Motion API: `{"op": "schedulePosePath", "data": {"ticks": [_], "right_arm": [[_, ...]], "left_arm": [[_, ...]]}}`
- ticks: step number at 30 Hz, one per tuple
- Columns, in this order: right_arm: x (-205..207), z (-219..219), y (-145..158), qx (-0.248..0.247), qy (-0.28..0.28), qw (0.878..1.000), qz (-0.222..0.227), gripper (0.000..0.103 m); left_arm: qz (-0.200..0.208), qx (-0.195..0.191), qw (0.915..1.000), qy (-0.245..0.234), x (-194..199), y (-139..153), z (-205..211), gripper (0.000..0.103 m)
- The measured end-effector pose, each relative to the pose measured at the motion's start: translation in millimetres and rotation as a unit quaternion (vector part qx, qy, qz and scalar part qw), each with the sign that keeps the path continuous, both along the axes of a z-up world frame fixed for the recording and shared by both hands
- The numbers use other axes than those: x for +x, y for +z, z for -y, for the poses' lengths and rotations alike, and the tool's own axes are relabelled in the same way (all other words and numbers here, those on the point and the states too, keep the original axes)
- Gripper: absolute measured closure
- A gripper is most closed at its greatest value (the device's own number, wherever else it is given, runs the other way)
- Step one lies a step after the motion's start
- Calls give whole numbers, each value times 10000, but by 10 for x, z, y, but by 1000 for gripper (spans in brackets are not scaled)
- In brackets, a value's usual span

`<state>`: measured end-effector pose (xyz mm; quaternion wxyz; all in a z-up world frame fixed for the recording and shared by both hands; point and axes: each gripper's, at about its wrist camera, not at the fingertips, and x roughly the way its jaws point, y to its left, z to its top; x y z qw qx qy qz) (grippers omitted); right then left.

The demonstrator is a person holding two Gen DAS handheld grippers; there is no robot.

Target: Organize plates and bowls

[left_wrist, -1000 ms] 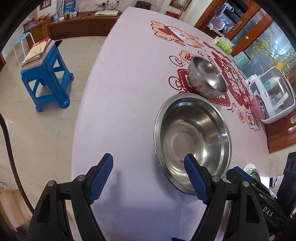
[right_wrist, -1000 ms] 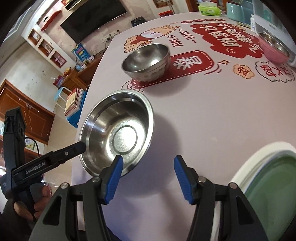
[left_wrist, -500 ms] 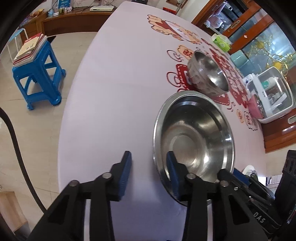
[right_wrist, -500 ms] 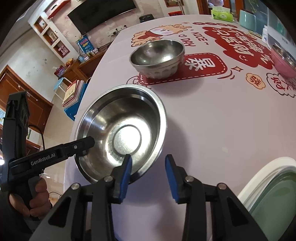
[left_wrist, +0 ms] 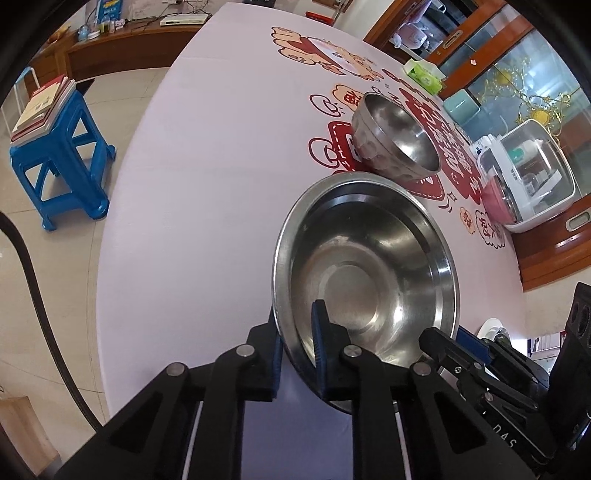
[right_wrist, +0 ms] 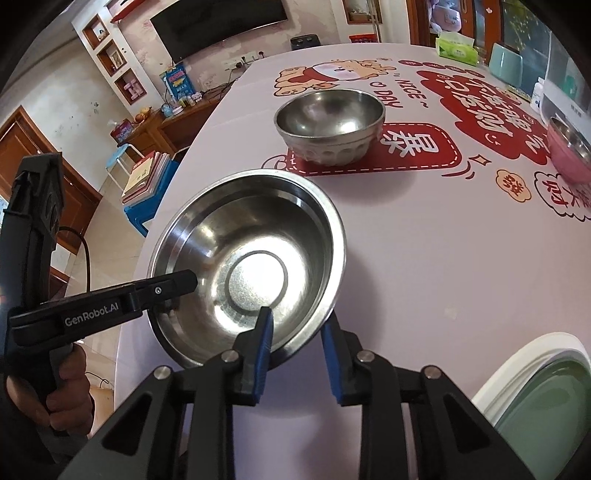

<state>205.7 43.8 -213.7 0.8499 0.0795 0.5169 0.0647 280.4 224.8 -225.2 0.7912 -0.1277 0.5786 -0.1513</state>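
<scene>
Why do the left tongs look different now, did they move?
Yes. The left tongs slid right, away from the blue stool, and shut on the big steel bowl rim.

Small bowl (right_wrist: 330, 125) just beyond — table (left_wrist: 207, 206) leftward bare

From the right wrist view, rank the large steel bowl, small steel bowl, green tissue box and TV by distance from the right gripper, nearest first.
1. Large steel bowl: rim between the right gripper's fingers.
2. Small steel bowl: mid-table, straight ahead.
3. Green tissue box: far table edge, right.
4. TV: back wall, left.
</scene>
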Motion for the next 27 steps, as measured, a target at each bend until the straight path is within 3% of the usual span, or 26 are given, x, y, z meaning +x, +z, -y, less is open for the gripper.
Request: {"op": "schedulePosePath", "data": {"ticks": [11,27], "right_arm": [[-80,-26,106,-115,25,9998,189,77],[-479,21,407,-244,-153,9969,726,77]], "left_arm": [[-99,-87,9999,-50,-83,57,-43,90],[447,-13,9978,-495,-458,503,55,88]]}}
